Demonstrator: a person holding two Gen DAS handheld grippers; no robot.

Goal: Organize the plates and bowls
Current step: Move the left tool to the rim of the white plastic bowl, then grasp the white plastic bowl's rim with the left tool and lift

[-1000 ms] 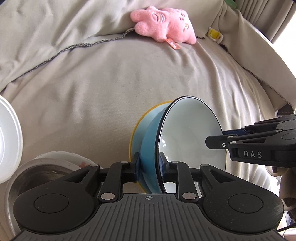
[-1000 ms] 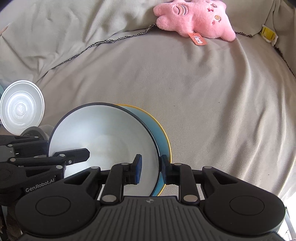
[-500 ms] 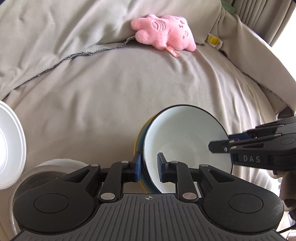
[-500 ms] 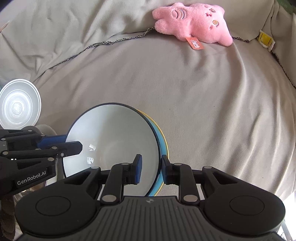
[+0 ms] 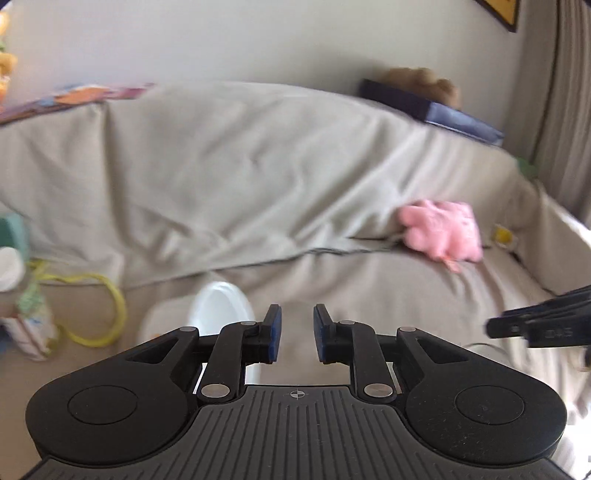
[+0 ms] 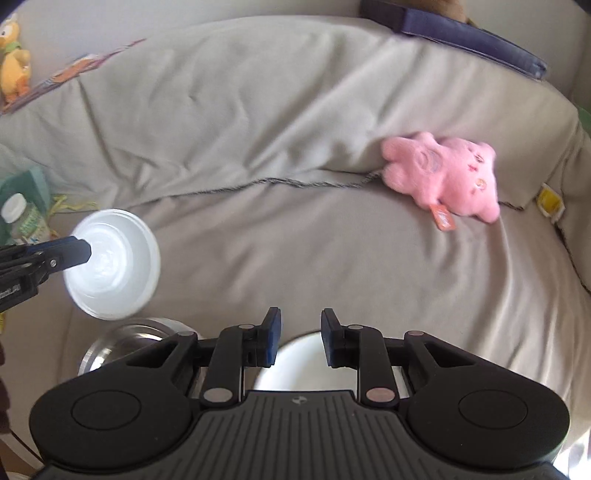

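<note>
My left gripper point(image 5: 295, 317) hangs over the grey sofa cover, its jaws nearly shut with nothing between them. A white plastic plate point(image 5: 221, 314) stands tilted just behind its left finger. My right gripper point(image 6: 301, 321) is also nearly shut and empty. Low behind its fingers lies the white inside of the bowl point(image 6: 303, 354). A steel bowl point(image 6: 125, 343) sits to the left of it, below the white plate point(image 6: 114, 266). In the right wrist view the left gripper point(image 6: 83, 254) overlaps that plate; contact cannot be told. In the left wrist view the right gripper point(image 5: 495, 326) enters from the right.
A pink plush toy point(image 6: 443, 177) lies at the foot of the sofa back on the right. On the left are a bottle point(image 6: 22, 218), a green box point(image 6: 26, 184) and a yellow cord point(image 5: 110, 295). A dark blue item point(image 6: 461, 33) rests on the sofa back.
Both grippers held the blue-and-white bowl's rim before; now both have risen off it and are empty. Both views have tilted up toward the sofa back, and the left one has swung left.
</note>
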